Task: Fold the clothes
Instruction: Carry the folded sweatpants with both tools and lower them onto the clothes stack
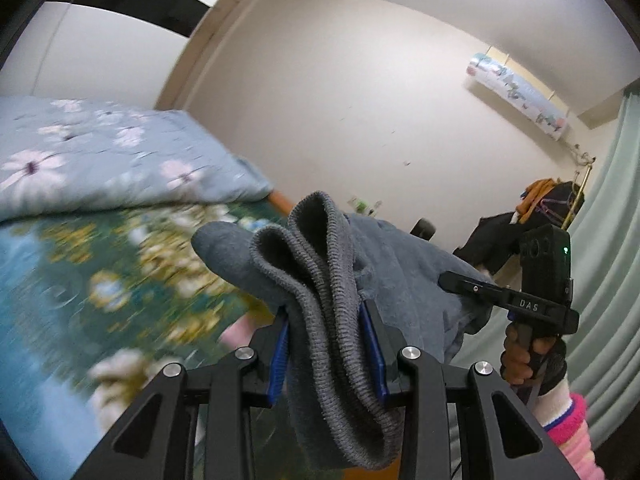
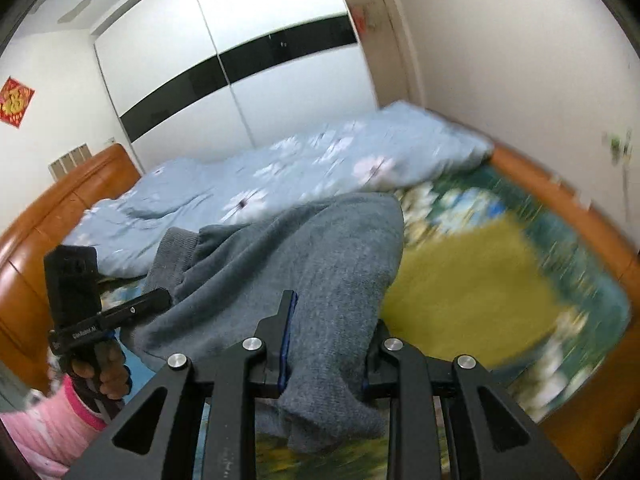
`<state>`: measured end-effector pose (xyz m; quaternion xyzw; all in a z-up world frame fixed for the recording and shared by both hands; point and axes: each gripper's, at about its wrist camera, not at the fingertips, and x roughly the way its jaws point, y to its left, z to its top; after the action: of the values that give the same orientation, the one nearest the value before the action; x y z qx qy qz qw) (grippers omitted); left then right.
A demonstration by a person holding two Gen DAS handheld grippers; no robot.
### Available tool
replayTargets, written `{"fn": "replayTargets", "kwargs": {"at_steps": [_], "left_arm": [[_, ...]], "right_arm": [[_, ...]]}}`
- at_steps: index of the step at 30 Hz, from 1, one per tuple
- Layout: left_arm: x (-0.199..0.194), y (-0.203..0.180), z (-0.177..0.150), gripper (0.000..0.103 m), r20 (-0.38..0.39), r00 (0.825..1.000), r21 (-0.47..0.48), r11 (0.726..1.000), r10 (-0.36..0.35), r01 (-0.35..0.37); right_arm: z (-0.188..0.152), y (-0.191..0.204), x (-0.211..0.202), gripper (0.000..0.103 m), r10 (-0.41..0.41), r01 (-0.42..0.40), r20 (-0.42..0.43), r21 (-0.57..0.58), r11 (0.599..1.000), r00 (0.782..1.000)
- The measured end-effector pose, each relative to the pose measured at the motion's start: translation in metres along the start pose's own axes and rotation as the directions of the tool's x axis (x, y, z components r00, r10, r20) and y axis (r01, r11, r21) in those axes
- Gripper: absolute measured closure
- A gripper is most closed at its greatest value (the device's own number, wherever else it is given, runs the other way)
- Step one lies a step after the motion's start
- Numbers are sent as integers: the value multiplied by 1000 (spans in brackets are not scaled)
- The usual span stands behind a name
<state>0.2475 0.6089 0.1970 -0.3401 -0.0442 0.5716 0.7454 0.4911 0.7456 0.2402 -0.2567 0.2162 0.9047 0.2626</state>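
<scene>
Here, in the left wrist view, the left gripper (image 1: 330, 344) has its jaws clenched on a grey sweater (image 1: 320, 280) — the ribbed edge of the knit is bunched between the blue pads and hangs down below them. The rest of the sweater stretches to the right, toward the right gripper (image 1: 464, 282), which a hand (image 1: 524, 356) in a pink sleeve (image 1: 572, 428) holds. Behind lies a bed (image 1: 100, 280) with a flowered sheet, much blurred, and on it a light blue quilt (image 1: 100, 156).

In the right wrist view, the right gripper (image 2: 326, 344) grasps another part of the same grey sweater (image 2: 304, 264); the cloth fills the gap between its jaws and falls below them. The sweater is lifted above the bed (image 2: 500, 280) and spans to the left gripper (image 2: 160, 298) at the left edge. The quilt (image 2: 280, 176) lies behind, before a white wardrobe (image 2: 240, 60) with a black band.
</scene>
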Motion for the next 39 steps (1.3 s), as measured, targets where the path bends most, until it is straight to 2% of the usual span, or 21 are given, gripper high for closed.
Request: {"fn": "replayTargets", "kwargs": {"at_steps": [4,7,11,13,15,16,18,22,25,28,30,32,34,37,39], "left_arm": [[73,-3,13,68,17,996,-41,995,-86,87],[116,14,-8,68,-18,990,-110,984,-143,140],[159,37,-53,68,-126,980,-164,978,-154,132],[165,47,-66,68,-132,978,-170,976,-160,136],[165,51,-67,67,-129,977,-173,974,-171,148],[165,50,-65,67,-136,976,-165,976,-168,145],[160,43,-60,67,-147,979,-138,983,-143,123],[150,35,-48,67,-172,979,-113,990,-106,88],[130,31,-34,66,-181,981,-69,996,-66,54],[99,26,-15,65,-118,993,15,1000,19,-17],[87,21,0,61,-80,996,31,999,45,-43],[85,8,11,59,-70,997,52,998,36,-32],[87,-14,15,48,-69,997,121,992,32,-23],[97,-34,5,46,-83,996,220,975,34,-15],[105,-37,-3,45,-97,995,247,969,32,-7]], "right_arm": [[26,-65,-5,78,-56,55,45,23,998,997],[23,-119,9,77,-76,69,49,123,990,996],[-12,-186,47,75,-98,95,-5,287,953,995],[-35,-212,67,67,-108,114,-38,363,925,993],[-52,-231,71,56,-62,56,-1,433,900,998],[-57,-236,70,56,-42,25,26,453,891,999],[-59,-236,69,55,-38,13,44,466,885,998],[-47,-224,61,55,-59,45,16,456,889,998],[-36,-211,42,53,-135,124,-4,421,898,991],[-31,-211,11,53,-255,237,-17,432,870,967],[-30,-206,-7,53,-302,269,8,432,861,953],[-27,-193,-15,53,-303,261,41,406,876,952],[-22,-176,-15,53,-299,262,51,359,896,953],[-24,-147,1,53,-306,293,17,236,926,952],[-31,-136,18,53,-318,318,-30,158,935,948]]}}
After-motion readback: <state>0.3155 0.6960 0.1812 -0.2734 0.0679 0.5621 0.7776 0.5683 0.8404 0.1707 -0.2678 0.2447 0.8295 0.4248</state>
